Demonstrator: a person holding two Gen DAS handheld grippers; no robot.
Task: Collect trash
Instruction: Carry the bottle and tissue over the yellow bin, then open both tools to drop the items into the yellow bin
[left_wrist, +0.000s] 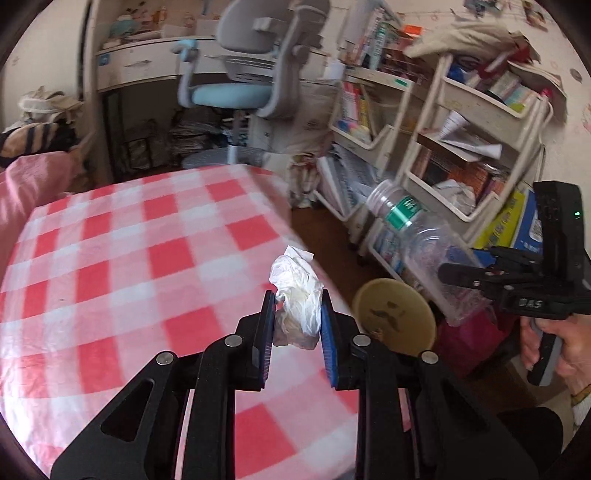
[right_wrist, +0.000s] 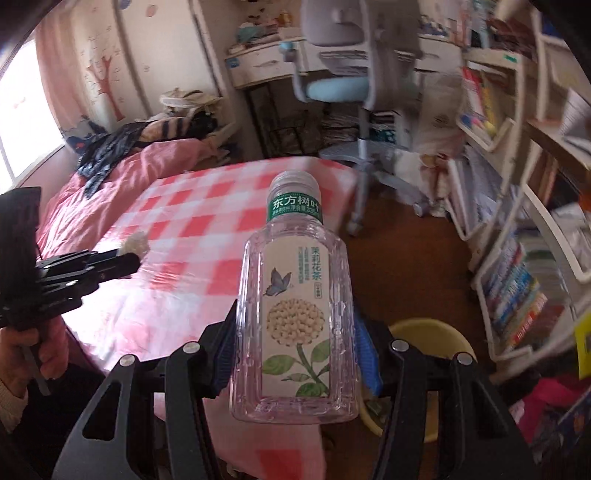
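Closest to the left wrist camera, the left gripper (left_wrist: 297, 317) is squeezing a crumpled white tissue (left_wrist: 295, 306) between its two blue pads. The tissue sticks up above the fingertips, and it hangs over the edge of a bed with a pink and white checked blanket (left_wrist: 122, 258). In the right wrist camera, the right gripper (right_wrist: 295, 347) is clamped on an empty clear plastic bottle (right_wrist: 295, 306). The pads press on the two sides of the bottle. The bottle has a green band near its neck, a clear cap on top, and a label with a butterfly and a pale round flower. It points up and away from the camera. Below the bottle and a little to the right, a yellow bin (right_wrist: 428, 339) stands on the brown floor just beside the bed. In the left view the same bin (left_wrist: 393, 317) shows to the right of the tissue, and some dark bits lie inside it. A hand (left_wrist: 565, 347) holds the right gripper's handle at the right edge of that view. Farther off stand a chair (left_wrist: 251, 74) with a blue seat, a white desk (left_wrist: 147, 62), and white shelves (left_wrist: 461, 147) crammed with books and papers. A pink quilt (right_wrist: 110, 192) and a heap of clothes lie at the far end of the bed. Much of the room looks blurred.
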